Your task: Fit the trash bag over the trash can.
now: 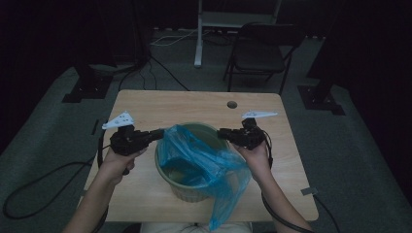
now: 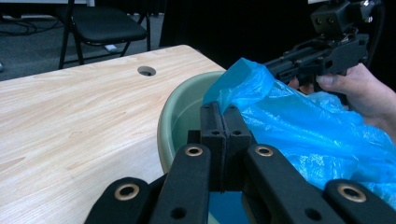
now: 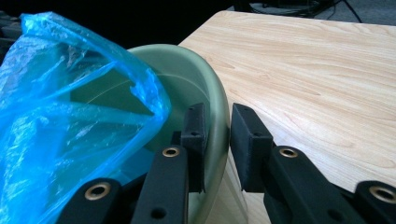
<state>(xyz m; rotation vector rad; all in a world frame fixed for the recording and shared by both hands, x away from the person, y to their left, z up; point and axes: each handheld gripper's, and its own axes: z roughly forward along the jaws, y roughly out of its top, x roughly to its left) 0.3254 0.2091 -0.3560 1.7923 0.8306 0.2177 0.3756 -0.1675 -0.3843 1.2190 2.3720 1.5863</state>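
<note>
Item: blue plastic bag (image 1: 206, 162), centre of the high view, draped partly into green bin (image 1: 189, 191) on table (image 1: 145, 104). Left gripper (image 1: 158, 134): jaws clamped on bag edge. Right gripper (image 1: 221, 132): jaws narrowly apart, straddling bin rim, pressing nothing. Status: lining begun; bag not yet spread over rim.
</note>
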